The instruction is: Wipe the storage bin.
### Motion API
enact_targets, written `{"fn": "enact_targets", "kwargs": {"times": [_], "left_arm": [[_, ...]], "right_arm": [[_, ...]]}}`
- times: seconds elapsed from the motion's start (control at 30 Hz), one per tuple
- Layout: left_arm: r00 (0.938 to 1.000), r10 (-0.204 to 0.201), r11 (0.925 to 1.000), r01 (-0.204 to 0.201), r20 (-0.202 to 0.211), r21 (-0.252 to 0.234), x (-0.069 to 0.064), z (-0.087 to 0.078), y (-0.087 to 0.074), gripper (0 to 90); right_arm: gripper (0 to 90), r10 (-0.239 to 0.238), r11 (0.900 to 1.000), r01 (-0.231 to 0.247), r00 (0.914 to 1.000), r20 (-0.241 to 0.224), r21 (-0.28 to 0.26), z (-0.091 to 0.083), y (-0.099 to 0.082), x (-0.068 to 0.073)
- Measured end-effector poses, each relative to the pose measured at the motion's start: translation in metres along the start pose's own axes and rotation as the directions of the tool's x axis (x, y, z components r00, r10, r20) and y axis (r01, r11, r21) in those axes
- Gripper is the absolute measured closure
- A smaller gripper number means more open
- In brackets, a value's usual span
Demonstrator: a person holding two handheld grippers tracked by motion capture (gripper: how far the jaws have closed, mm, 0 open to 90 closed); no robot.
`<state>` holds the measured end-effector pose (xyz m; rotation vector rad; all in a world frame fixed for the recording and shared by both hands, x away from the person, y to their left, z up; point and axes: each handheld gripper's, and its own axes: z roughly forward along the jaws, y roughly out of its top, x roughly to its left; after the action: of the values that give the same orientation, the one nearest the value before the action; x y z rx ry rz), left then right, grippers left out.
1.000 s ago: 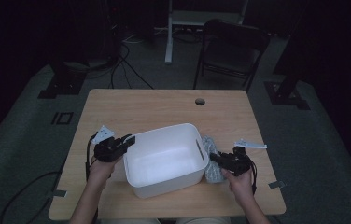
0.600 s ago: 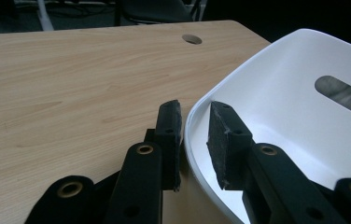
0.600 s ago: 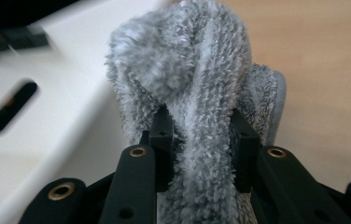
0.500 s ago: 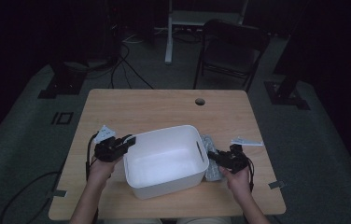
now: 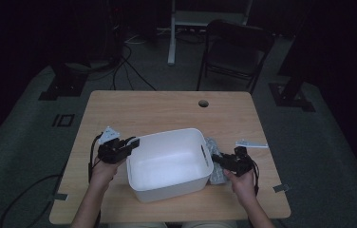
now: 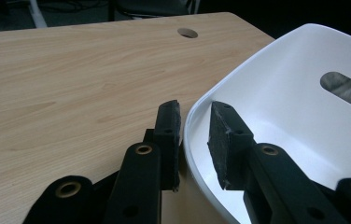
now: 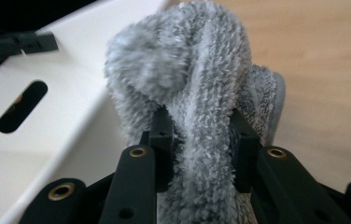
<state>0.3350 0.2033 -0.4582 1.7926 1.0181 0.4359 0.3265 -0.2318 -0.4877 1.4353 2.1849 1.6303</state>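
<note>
My right gripper [image 7: 197,140] has its two black jaws clamped on a grey fluffy towel [image 7: 197,74]: in the right gripper view the pile is pinched between the pads, bulging in a rounded fold above the fingertips [image 7: 163,123] and spilling down between the jaw arms below them. The towel lies just outside the right wall of the white plastic bin [image 5: 167,164], beside the slotted handle hole in that wall, and from the high view I see it bunched on the wooden table [image 5: 167,107] between the bin and my right hand [image 5: 241,183], with the right gripper [image 5: 218,160] reaching into it. My left gripper [image 6: 194,135] straddles the bin's left rim: one pad [image 6: 170,126] sits outside the wall and the other inside, with the thin white edge running up between them. There is a visible gap on both sides of the rim, so those jaws are parted around it and not pressing, as far as I can tell. From above, the left gripper [image 5: 131,144] meets the bin at its near-left corner. A small white strip [image 5: 251,144] lies on the table beyond my right hand, well apart from the towel.
</note>
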Motion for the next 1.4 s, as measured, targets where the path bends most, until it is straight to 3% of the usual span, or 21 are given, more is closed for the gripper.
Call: {"fn": "enact_targets", "kwargs": {"times": [0.13, 0.23, 0.37, 0.47, 0.53, 0.63, 0.73, 0.8, 0.9, 1.0, 1.13, 1.2, 1.27, 1.3, 1.33, 1.4], "left_arm": [[1.0, 0.003, 1.0, -0.003, 0.001, 0.004, -0.001, 0.002, 0.001, 73.6], [0.9999, 0.002, 1.0, -0.002, -0.011, 0.005, -0.003, 0.002, 0.001, 73.7], [1.0, 0.001, 1.0, -0.001, -0.002, 0.004, -0.001, 0.002, 0.001, 73.6], [1.0, 0.0, 1.0, 0.0, 0.01, 0.003, 0.0, 0.002, 0.001, 73.7], [0.9999, 0.0, 1.0, 0.0, 0.014, 0.004, 0.0, 0.002, 0.001, 73.6], [0.9999, -0.001, 1.0, 0.001, 0.015, 0.004, 0.0, 0.003, 0.001, 73.6], [1.0, -0.005, 1.0, 0.005, 0.008, 0.004, -0.001, 0.004, 0.001, 73.6], [1.0, -0.01, 1.0, 0.01, 0.002, 0.0, -0.001, 0.004, 0.001, 73.4], [0.9999, -0.009, 1.0, 0.009, 0.006, 0.001, -0.001, 0.004, 0.001, 73.3], [0.9999, -0.008, 1.0, 0.008, 0.013, 0.001, 0.0, 0.004, 0.001, 73.3], [0.9998, -0.01, 1.0, 0.01, 0.015, -0.001, 0.0, 0.004, 0.001, 73.3], [0.9999, -0.008, 1.0, 0.008, 0.008, 0.002, -0.001, 0.004, 0.001, 73.4], [0.9999, -0.013, 0.9999, 0.013, 0.002, 0.0, -0.002, 0.005, 0.001, 73.4], [0.9999, -0.013, 0.9999, 0.013, 0.001, 0.0, -0.002, 0.005, 0.001, 73.3], [0.9999, -0.014, 0.9999, 0.014, 0.001, 0.0, -0.002, 0.005, 0.001, 73.3], [0.9999, -0.012, 0.9999, 0.012, 0.004, 0.0, -0.001, 0.005, 0.001, 73.3]], "right_arm": [[69.3, -0.021, 0.9984, 0.02, 0.9994, -0.026, -0.053, -0.012, 0.014, 0.004], [69.5, -0.041, 0.9988, 0.041, 0.9991, -0.007, -0.028, -0.002, 0.015, 0.007], [69.6, -0.023, 0.9995, 0.022, 0.9997, 0.01, 0.023, 0.007, 0.006, 0.0], [69.4, -0.021, 0.9995, 0.02, 0.9997, 0.013, 0.024, 0.006, 0.008, -0.001], [69.2, -0.035, 0.9993, 0.036, 0.9993, 0.013, -0.011, -0.001, 0.015, 0.001], [69.2, -0.02, 0.9978, 0.019, 0.9995, -0.026, -0.064, -0.008, 0.027, 0.003], [69.2, -0.046, 0.9981, 0.046, 0.9989, -0.006, -0.041, -0.002, 0.029, 0.007], [69.2, 0.0, 0.9992, -0.001, 0.9995, -0.031, -0.041, 0.003, 0.025, 0.0], [69.2, 0.018, 0.9997, -0.018, 0.9998, -0.012, 0.019, 0.012, 0.019, -0.007], [69.1, 0.021, 0.9996, -0.021, 0.9996, -0.017, 0.02, 0.01, 0.022, -0.009], [69.1, -0.005, 0.9985, 0.003, 0.9988, -0.048, -0.055, -0.004, 0.038, -0.003], [69.2, -0.041, 0.9987, 0.041, 0.9988, -0.028, -0.031, 0.0, 0.043, 0.001], [69.3, -0.043, 0.9989, 0.043, 0.9987, -0.028, -0.02, 0.003, 0.043, 0.001], [69.3, 0.002, 0.9999, -0.002, 0.9983, -0.058, -0.011, 0.008, 0.04, -0.006], [69.3, 0.014, 0.9999, -0.014, 0.9978, -0.065, -0.006, 0.01, 0.038, -0.01], [69.4, 0.02, 0.9992, -0.019, 0.9991, -0.037, 0.034, 0.018, 0.032, -0.013]]}}
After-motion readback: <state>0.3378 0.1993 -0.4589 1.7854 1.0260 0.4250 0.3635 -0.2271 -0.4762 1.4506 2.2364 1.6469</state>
